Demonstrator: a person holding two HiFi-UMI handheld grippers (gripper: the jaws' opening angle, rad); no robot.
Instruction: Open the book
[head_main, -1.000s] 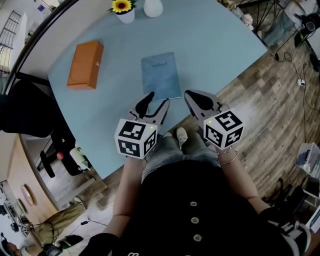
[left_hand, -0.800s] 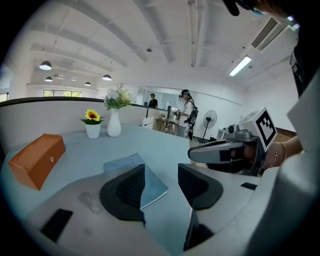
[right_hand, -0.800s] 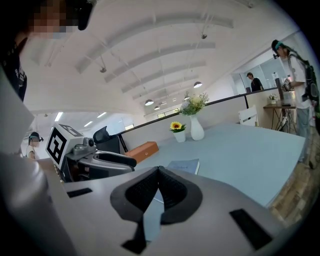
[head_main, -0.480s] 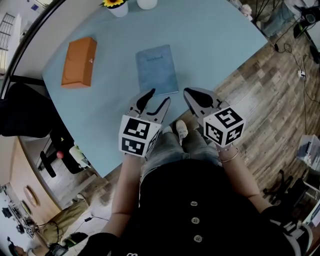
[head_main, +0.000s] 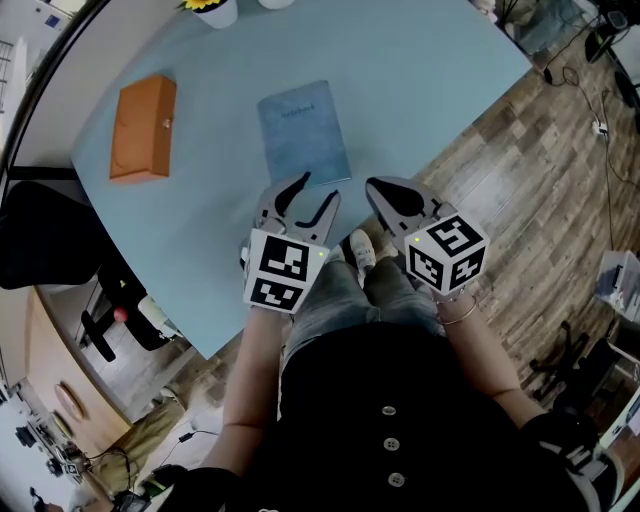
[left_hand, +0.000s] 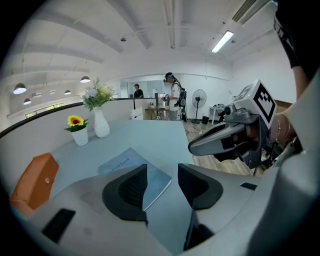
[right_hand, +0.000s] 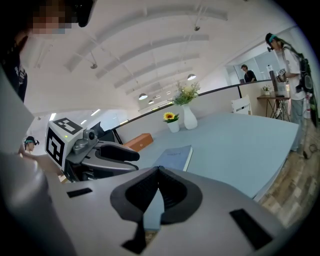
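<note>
While the closed book (head_main: 303, 139) lies lengthwise just ahead, the left gripper (head_main: 314, 196), jaws apart, sits nearer than the right gripper (head_main: 380, 192), clenched empty.

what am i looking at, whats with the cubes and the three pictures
A person holds a two-jaw gripper in each hand; the patterned cubes are part of them. One picture looks down from a camera on the person's head; the other two come from cameras riding on each gripper, looking along its jaws. On the blue table lie a closed blue book and an orange box, with a potted sunflower and white vase at the far edge. The left gripper is open, the right gripper shut; neither holds anything.
</note>
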